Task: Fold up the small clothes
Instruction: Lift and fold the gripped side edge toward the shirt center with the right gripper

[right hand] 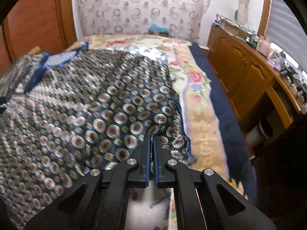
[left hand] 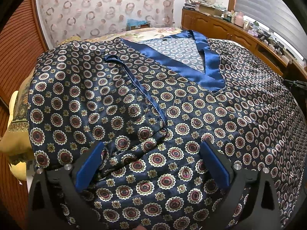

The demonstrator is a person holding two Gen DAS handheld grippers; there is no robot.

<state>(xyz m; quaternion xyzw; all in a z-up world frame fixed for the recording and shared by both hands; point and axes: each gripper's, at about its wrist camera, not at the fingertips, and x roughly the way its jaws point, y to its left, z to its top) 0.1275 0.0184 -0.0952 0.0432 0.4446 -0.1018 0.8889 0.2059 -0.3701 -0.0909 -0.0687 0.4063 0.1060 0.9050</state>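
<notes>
One satin shirt (left hand: 191, 99), navy with red-and-cream medallions and a plain blue V-neck band (left hand: 191, 65), lies spread face up across a bed (left hand: 153, 31) in the left wrist view. Its sleeve (left hand: 96, 103) is folded inward over the chest, the blue-piped cuff edge running diagonally toward the middle. The left gripper (left hand: 151, 147) hangs over the lower front of the shirt with its jaws spread wide, the blue pads (left hand: 90, 164) standing well apart on either side of a stretch of cloth and holding nothing. A patterned curtain (left hand: 107, 9) hangs behind the bed, and a wooden cabinet (left hand: 220, 26) crowded with small items runs along the right.

In the right wrist view, somewhat blurred, the shirt (right hand: 86, 105) covers the left part of the bed, with a floral blanket (right hand: 195, 80) bare beside it and a dark border along the bed's edge. The right gripper (right hand: 152, 140) is clamped tight at the shirt's right edge, a thin fold of patterned cloth pinched between its pads. The fabric bunches into small wrinkles just beside the fingertips.
</notes>
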